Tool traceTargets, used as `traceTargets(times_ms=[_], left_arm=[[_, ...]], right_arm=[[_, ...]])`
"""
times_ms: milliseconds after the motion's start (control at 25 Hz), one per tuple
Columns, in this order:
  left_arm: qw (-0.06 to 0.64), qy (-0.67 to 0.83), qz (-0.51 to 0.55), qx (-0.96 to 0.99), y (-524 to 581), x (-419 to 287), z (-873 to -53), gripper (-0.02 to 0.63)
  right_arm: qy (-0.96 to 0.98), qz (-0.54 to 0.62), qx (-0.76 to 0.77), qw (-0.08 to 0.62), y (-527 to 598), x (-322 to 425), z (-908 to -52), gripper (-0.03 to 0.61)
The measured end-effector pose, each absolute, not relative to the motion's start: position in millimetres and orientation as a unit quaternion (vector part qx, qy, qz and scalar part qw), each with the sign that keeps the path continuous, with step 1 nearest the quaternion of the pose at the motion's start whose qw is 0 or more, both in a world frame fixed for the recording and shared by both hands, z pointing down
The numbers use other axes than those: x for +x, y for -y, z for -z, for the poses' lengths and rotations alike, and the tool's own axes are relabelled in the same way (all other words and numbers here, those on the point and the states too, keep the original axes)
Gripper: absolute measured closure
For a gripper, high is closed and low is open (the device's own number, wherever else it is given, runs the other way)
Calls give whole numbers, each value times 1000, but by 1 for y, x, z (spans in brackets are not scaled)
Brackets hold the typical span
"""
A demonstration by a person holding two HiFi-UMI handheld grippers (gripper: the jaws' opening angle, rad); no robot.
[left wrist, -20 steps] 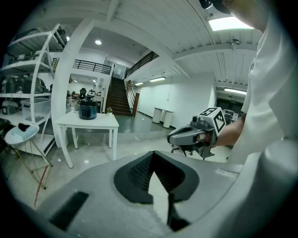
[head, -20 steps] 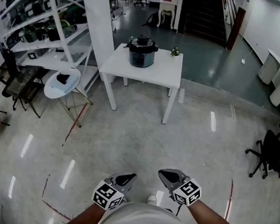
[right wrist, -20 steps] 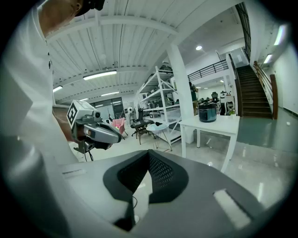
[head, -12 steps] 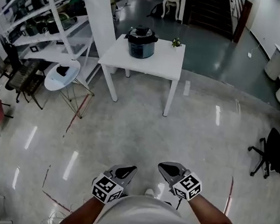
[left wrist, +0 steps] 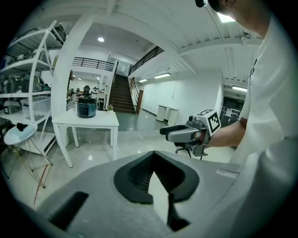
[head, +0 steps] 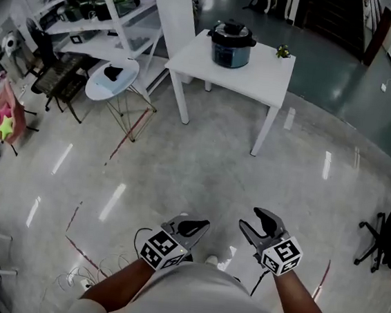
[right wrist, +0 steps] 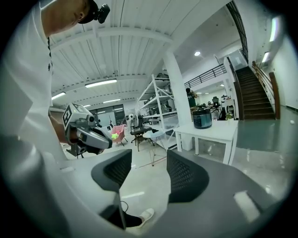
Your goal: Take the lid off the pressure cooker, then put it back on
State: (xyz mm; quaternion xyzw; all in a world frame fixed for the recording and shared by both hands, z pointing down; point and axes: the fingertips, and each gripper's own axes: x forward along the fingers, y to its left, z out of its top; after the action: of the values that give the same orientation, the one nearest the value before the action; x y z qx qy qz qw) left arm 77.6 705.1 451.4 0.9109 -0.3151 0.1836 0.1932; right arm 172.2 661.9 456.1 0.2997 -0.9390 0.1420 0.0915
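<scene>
The dark pressure cooker [head: 231, 45], lid on, stands on a white table [head: 255, 82] far across the floor. Both grippers hang close to the person's body, several steps short of the table. My left gripper [head: 199, 224] is shut, its pads meeting with nothing between them [left wrist: 152, 153]. My right gripper [head: 258, 220] is open, with only floor in the gap between its pads [right wrist: 149, 157]. The cooker [left wrist: 86, 106] shows small at the left gripper view's left, and the cooker [right wrist: 202, 117] is also in the right gripper view. Each gripper view shows the other gripper off to its side.
White shelving [head: 93, 9] and a pillar [head: 175, 8] stand left of the table, with a round white side table [head: 112, 80] in front. A small plant [head: 283, 52] shares the tabletop. An office chair [head: 388, 238] is at right. Cables [head: 89, 280] lie near the feet.
The head view has swung and tilted: table and cooker now sit further right in the picture. Both grippers stay low by the body and have drifted slightly right.
</scene>
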Motion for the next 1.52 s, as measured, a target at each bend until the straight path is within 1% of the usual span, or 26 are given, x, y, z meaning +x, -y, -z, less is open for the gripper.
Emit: traceTargets(times_ms=[80,200,400,600,920,1120,1360,1520], left_arm=[[198,313,-181,911,-688,71,-455,607],[200,307,-175,914,-657,57,-460,607],[195,294,-170,920,-583,26,-459,607],[170,266,-171,933,-500,-2,-446,607],[170,244,-164,941,-413,-45,-443,607],[182,247,-144,941,-381,-53,-439,607],[193,271,-146,932,-323,-59,-451,607],[182,300,-145,925,-264,-50,-438,607]], right_arm=[[937,-138,306,95,-638,171,-457,313],[934,-130,314,107,-599,165,-458,304],[929,-126,329,117,-524,142,-447,304],[920,-119,350,128,-442,121,-436,314],[911,-91,383,120,-334,89,-406,328],[913,-88,377,131,-290,84,-403,334],[922,-83,357,125,-221,82,-410,334],[931,-81,333,123,-157,88,-409,336]])
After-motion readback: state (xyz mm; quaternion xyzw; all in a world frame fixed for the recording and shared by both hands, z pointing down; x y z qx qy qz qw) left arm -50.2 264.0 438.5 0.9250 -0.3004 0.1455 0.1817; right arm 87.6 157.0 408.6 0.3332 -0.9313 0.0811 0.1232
